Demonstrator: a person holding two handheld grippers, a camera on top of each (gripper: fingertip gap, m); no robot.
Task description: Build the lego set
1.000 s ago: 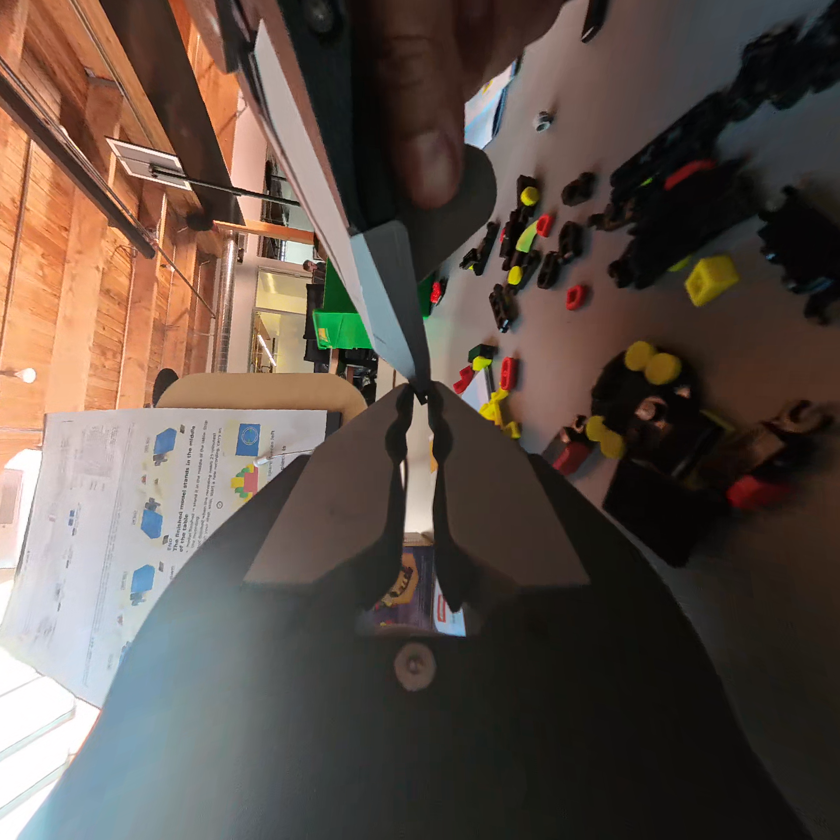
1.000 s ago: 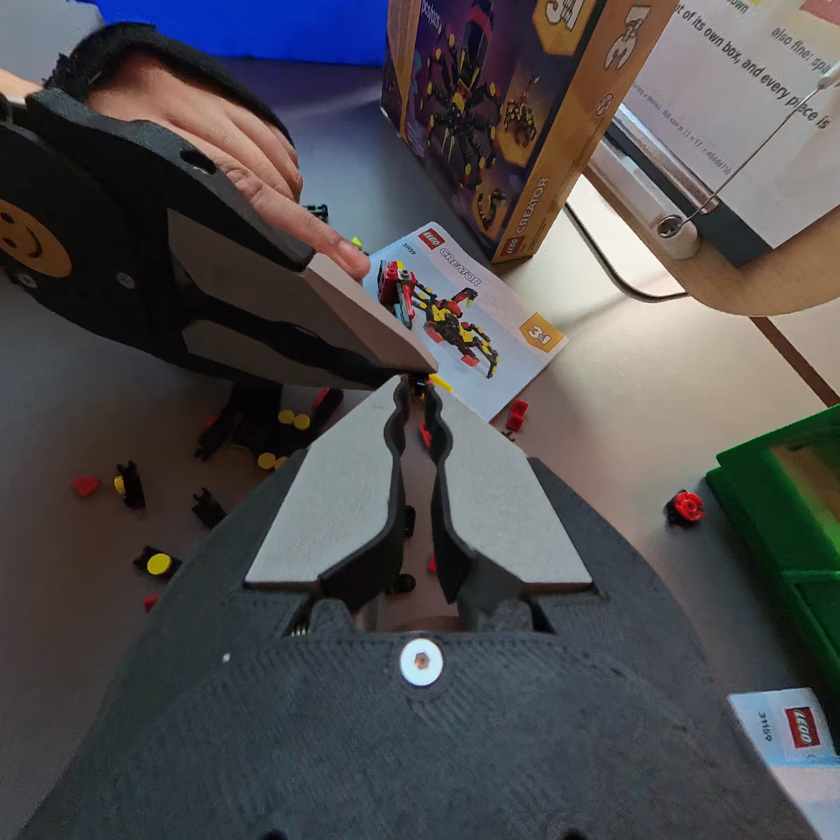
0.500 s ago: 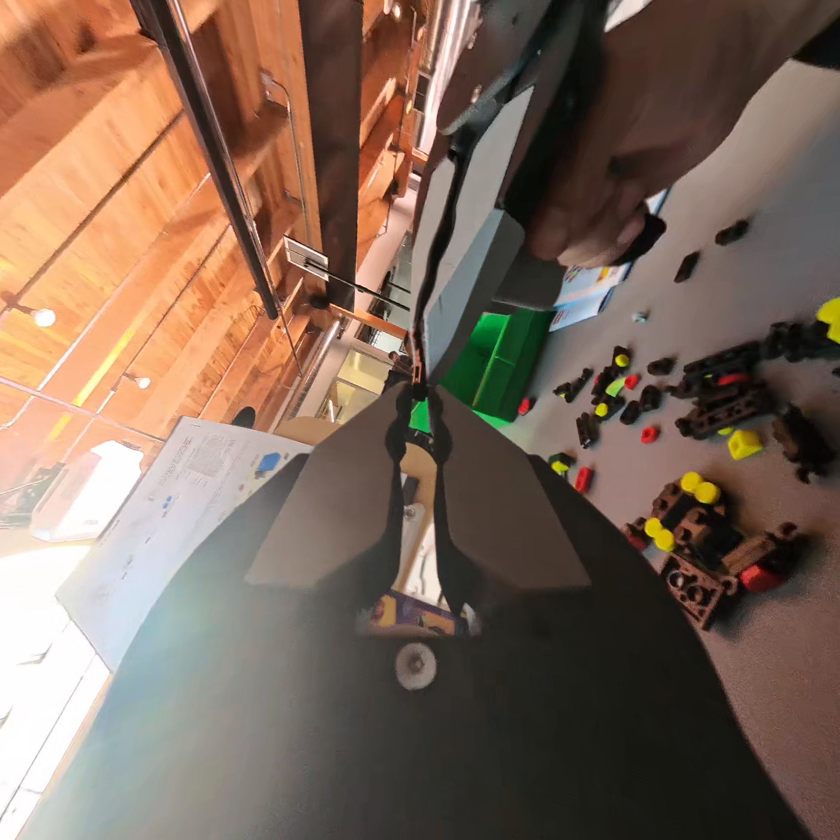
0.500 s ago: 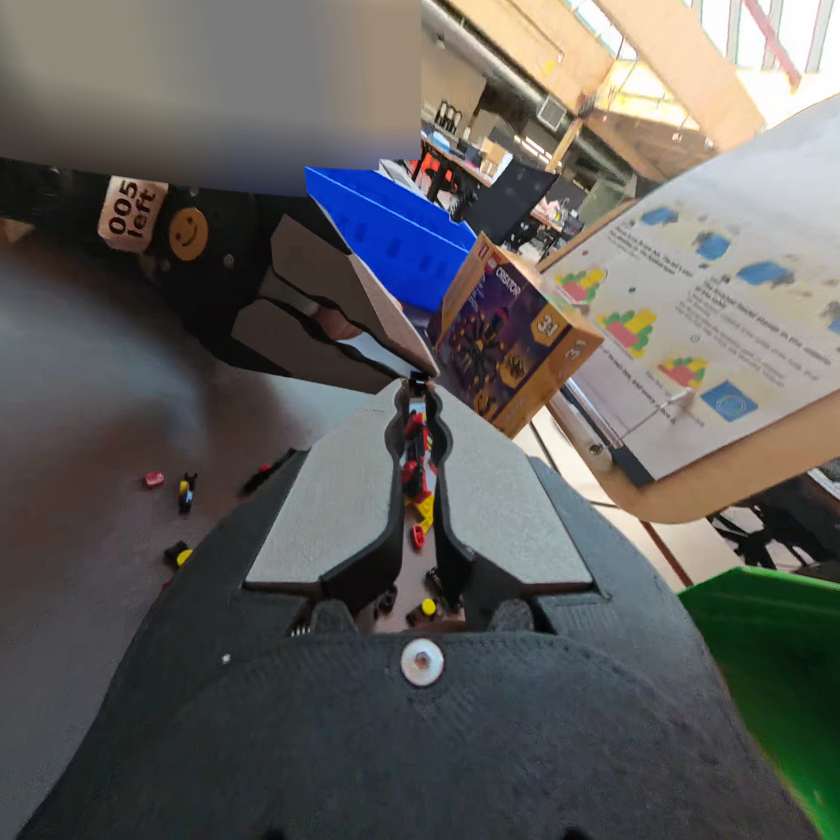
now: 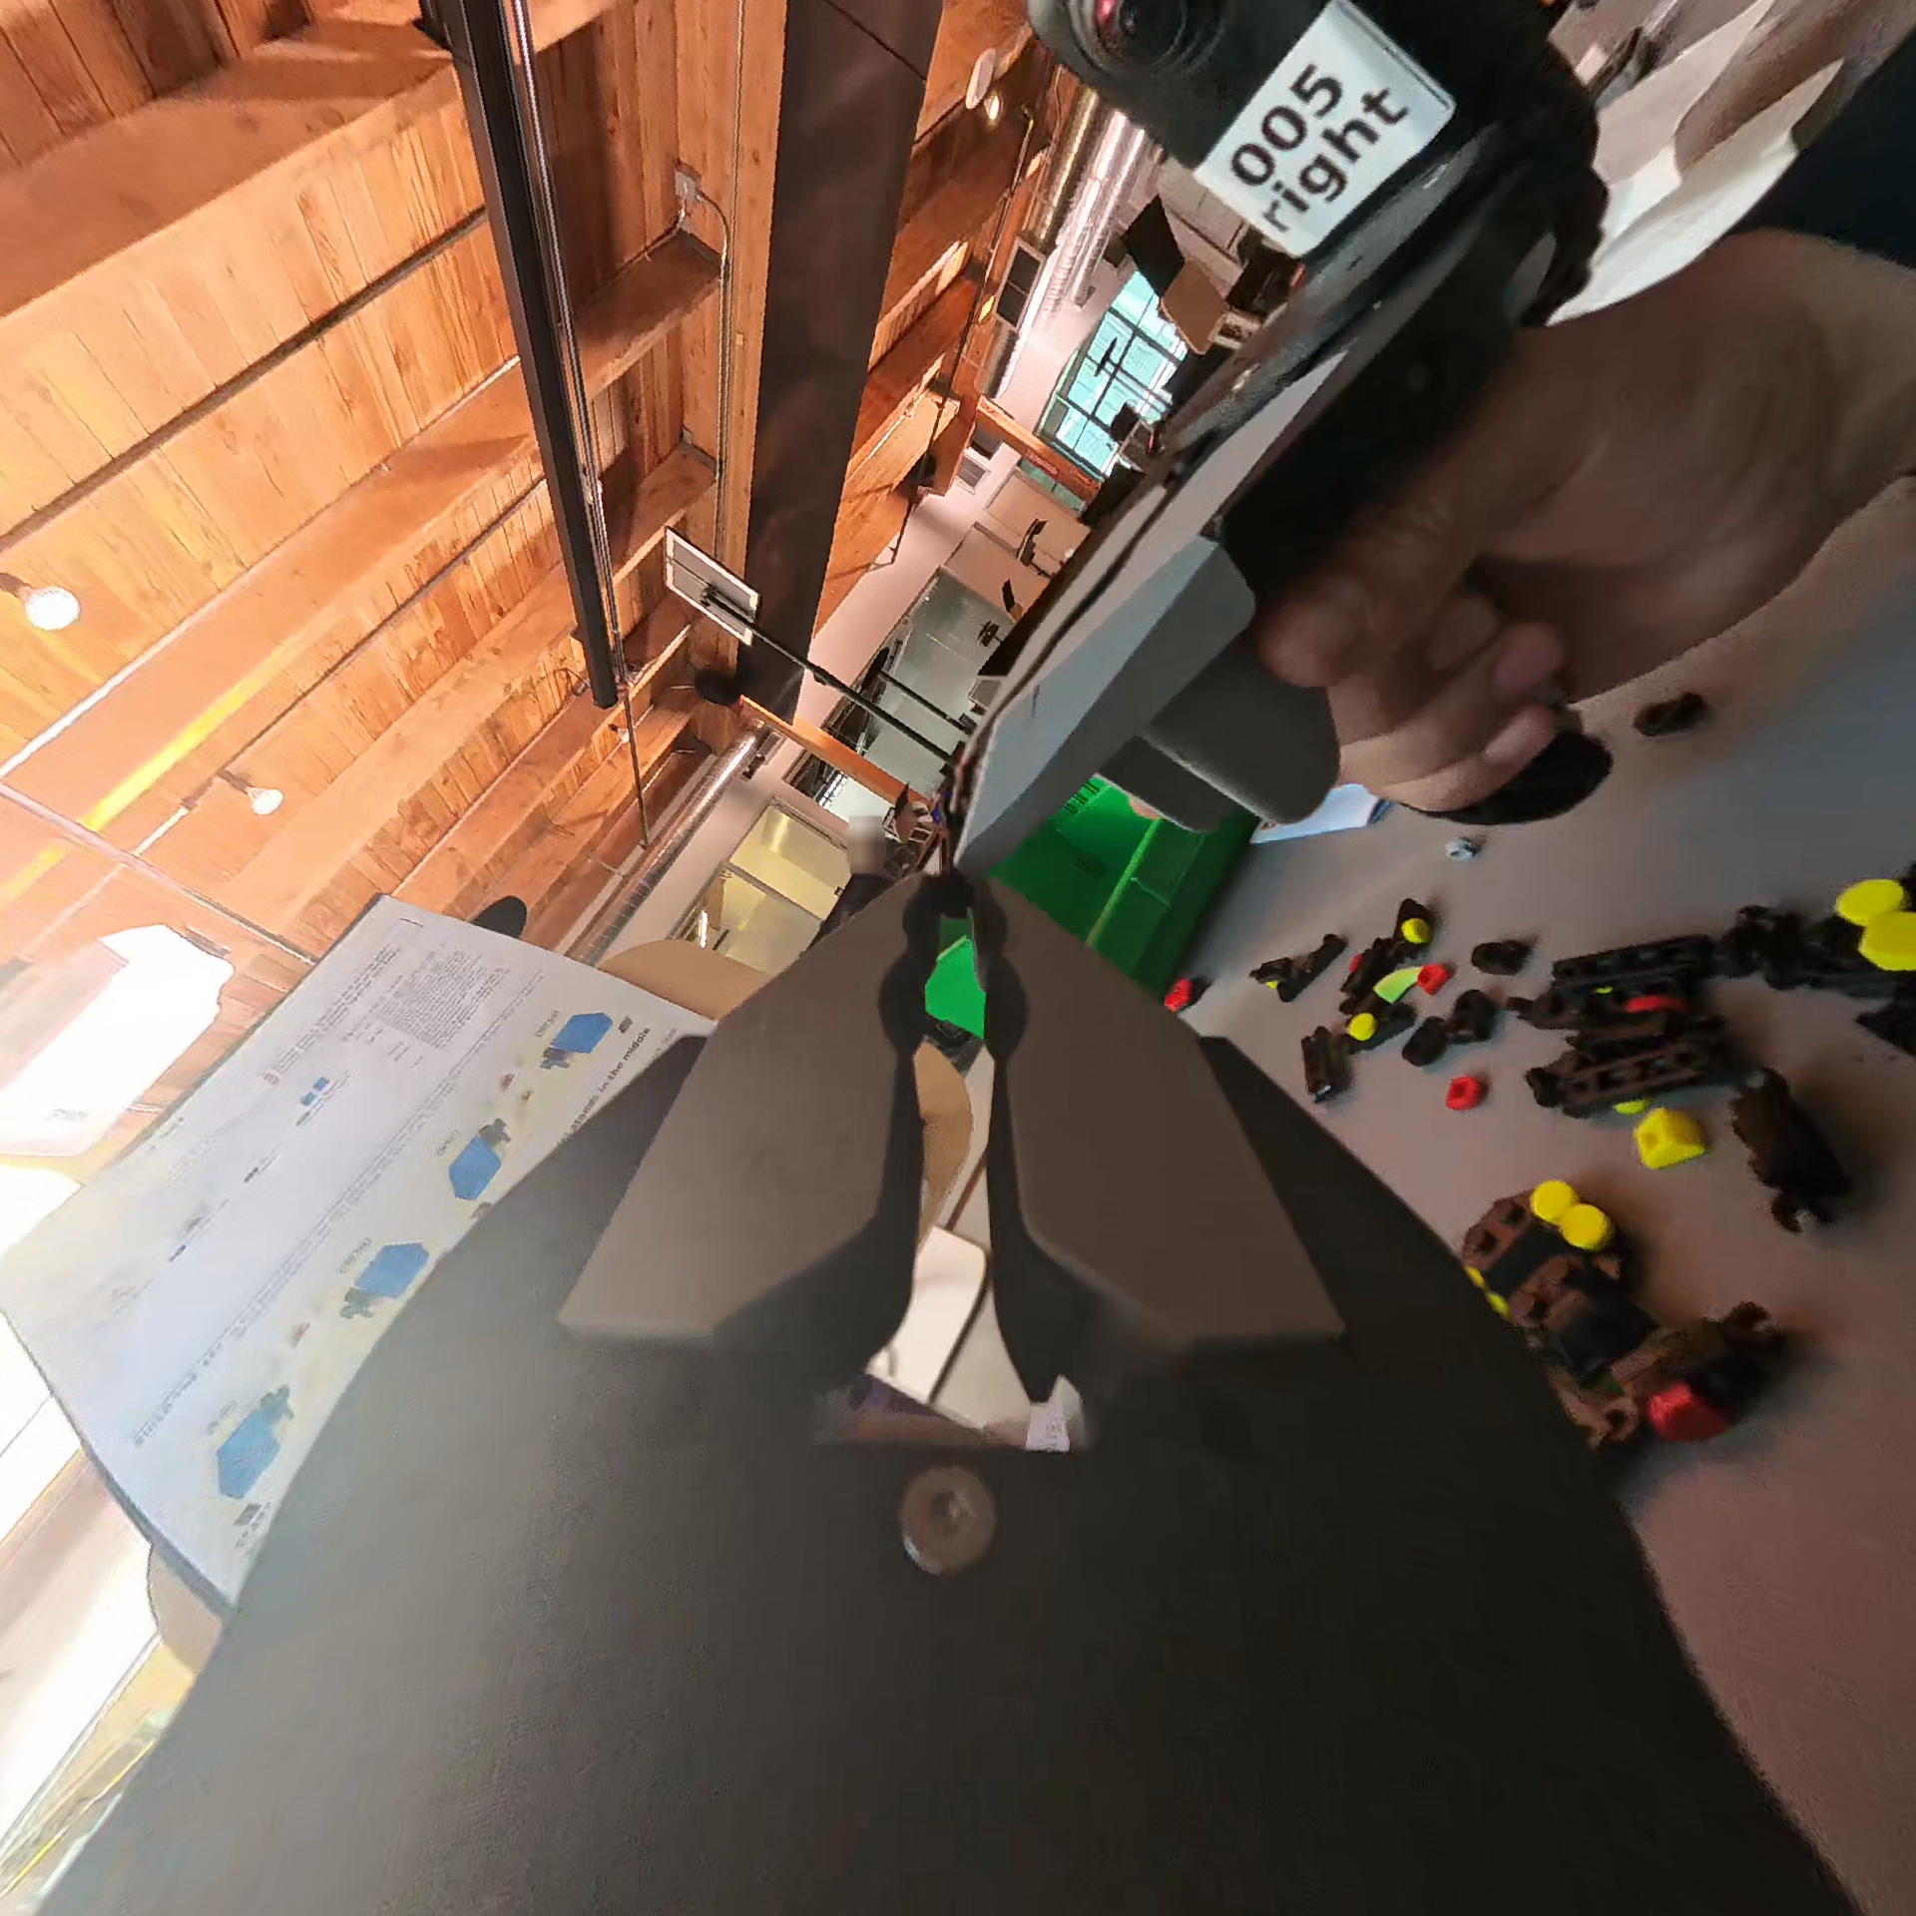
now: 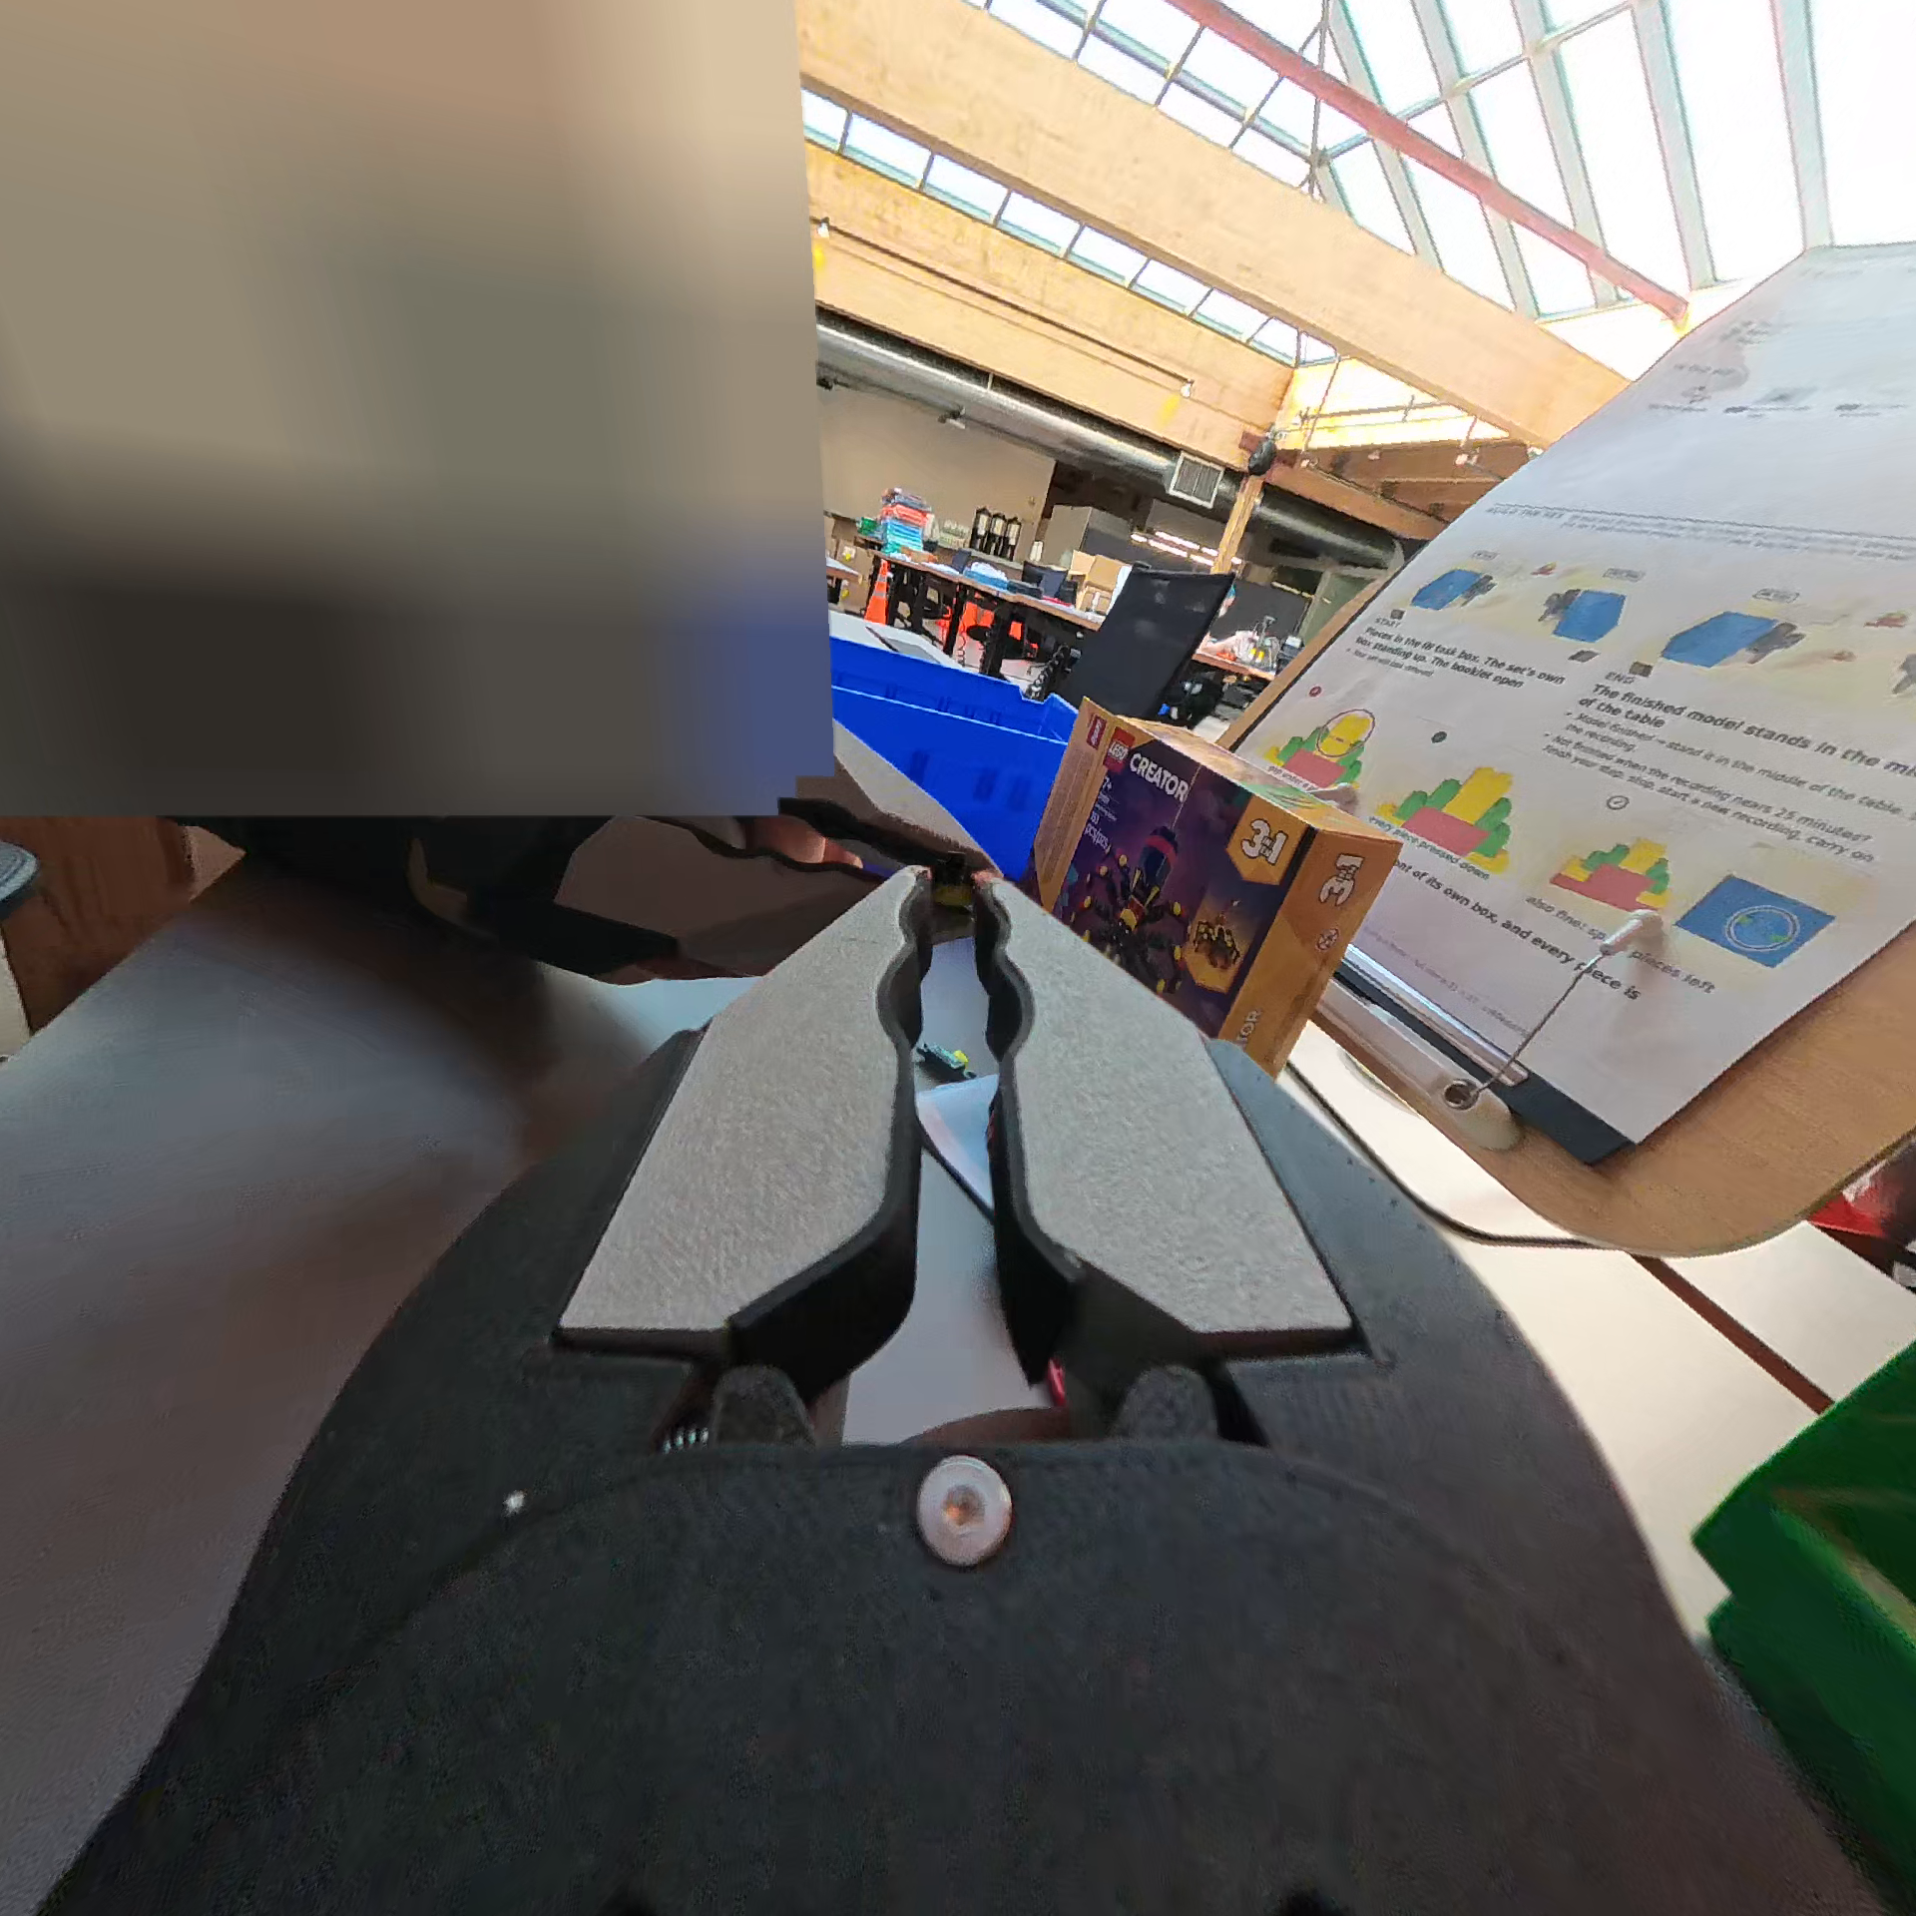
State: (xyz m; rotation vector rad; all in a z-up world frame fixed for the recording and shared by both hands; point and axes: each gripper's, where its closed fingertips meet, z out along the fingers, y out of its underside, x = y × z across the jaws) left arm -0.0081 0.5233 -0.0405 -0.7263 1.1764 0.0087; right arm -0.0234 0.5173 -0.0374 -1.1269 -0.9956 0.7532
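In the right wrist view my right gripper (image 6: 946, 894) is shut on a small black and yellow lego piece (image 6: 949, 883), held up above the table. My left gripper (image 6: 581, 881) comes in edge-on from the left and meets the same spot. In the left wrist view my left gripper (image 5: 949, 904) is closed on a small dark piece (image 5: 949, 890). The right gripper's grey fingers (image 5: 1078, 705), held by a hand, touch it from above right. Whether both hold one joined piece I cannot tell. A partly built dark model (image 5: 1555, 1296) with yellow studs lies on the table.
Loose black, yellow and red pieces (image 5: 1617, 1037) are scattered on the grey table. A green bin (image 5: 1120, 881) and a clipboard with an instruction sheet (image 6: 1659, 788) stand behind. The set's box (image 6: 1192, 881), a blue bin (image 6: 933, 726) and a booklet (image 6: 954, 1130) are nearby. My left and right fingertips are right by each other.
Both grippers have lifted off the table and tilted upward together, tips still meeting on the small piece. The views now show ceiling and room instead of the tabletop.
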